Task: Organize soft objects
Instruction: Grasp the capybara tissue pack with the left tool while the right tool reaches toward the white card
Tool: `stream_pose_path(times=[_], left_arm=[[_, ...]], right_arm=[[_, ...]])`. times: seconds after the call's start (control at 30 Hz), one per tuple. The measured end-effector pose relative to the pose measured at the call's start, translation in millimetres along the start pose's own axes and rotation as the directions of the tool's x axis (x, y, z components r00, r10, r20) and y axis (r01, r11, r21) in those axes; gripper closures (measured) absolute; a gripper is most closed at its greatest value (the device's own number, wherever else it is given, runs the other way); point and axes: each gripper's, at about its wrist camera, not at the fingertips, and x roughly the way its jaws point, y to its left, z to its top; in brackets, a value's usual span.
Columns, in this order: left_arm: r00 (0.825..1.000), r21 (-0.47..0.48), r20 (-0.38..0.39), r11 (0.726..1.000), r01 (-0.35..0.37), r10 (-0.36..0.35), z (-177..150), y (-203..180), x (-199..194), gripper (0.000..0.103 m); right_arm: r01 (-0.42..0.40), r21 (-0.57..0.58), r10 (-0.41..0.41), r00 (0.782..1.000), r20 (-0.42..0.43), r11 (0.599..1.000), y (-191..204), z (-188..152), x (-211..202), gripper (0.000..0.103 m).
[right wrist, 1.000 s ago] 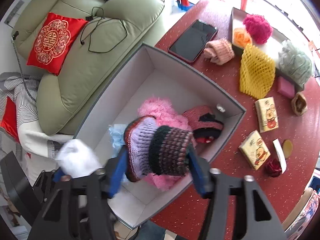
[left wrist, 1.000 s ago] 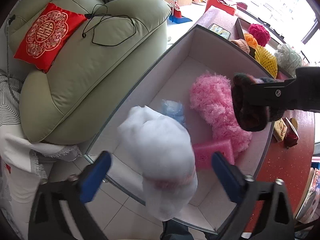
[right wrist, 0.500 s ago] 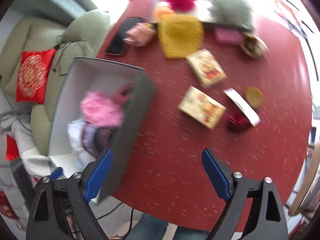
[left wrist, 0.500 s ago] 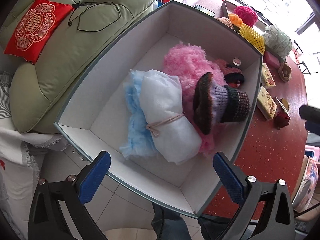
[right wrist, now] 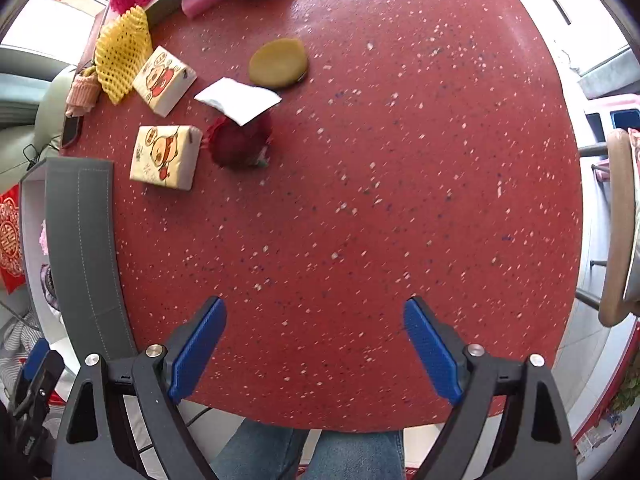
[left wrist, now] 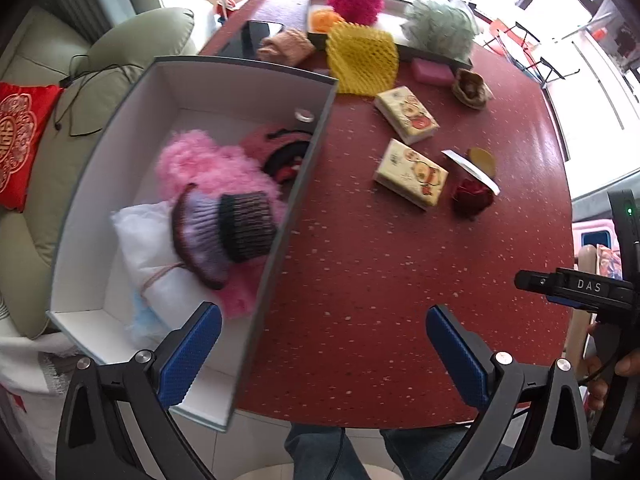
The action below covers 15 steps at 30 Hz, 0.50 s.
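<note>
Both loads dropped since a second ago: white bundle (left wrist: pixel 154 256) and knit hat (left wrist: pixel 224 232) now lie in the box (left wrist: pixel 298 184), at 10 o'clock from my left gripper (left wrist: pixel 320 350). Left and right gripper (right wrist: pixel 316 344) gape wide, empty. More soft things wait at 12: yellow net (left wrist: pixel 362 60), red rose (right wrist: pixel 238 142). The rose is half covered by a paper slip (right wrist: pixel 238 100); the box interior is nearly cut off in the right view.

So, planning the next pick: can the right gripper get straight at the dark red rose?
Probably yes: the right gripper is open and empty, bare table lies between, though a white paper slip overlaps the dark red rose.
</note>
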Motion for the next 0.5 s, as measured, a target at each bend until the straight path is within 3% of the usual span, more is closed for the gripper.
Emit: stream_pose_path(times=[0.13, 0.2, 0.3, 0.37, 0.5], left_arm=[[0.995, 0.005, -0.081, 0.998, 0.066, -0.065, 15.0, -43.1, 21.5, 0.000], [0.988, -0.047, -0.114, 0.994, 0.102, -0.107, 27.4, -61.7, 36.8, 0.000], [0.981, -0.175, -0.149, 0.980, 0.095, -0.122, 50.3, -77.8, 67.8, 0.000], [0.978, -0.274, -0.168, 0.959, 0.072, -0.121, 63.4, -83.3, 89.7, 0.000], [0.985, -0.478, -0.149, 0.878, 0.002, -0.084, 85.8, -82.9, 120.5, 0.000]], right_arm=[[0.003, -0.001, -0.003, 1.000, 0.007, 1.000, -20.2, 13.3, -8.7, 0.011], [-0.008, 0.006, 0.008, 1.000, -0.001, 1.000, -33.0, 19.5, -11.6, 0.011], [0.001, -0.001, -0.001, 1.000, 0.005, 1.000, -46.2, 23.7, -14.6, 0.011], [0.006, -0.009, -0.006, 1.000, 0.006, 1.000, -53.0, 27.3, -16.3, 0.011], [0.008, -0.029, -0.008, 1.000, 0.004, 1.000, -66.3, 34.8, -17.5, 0.011]])
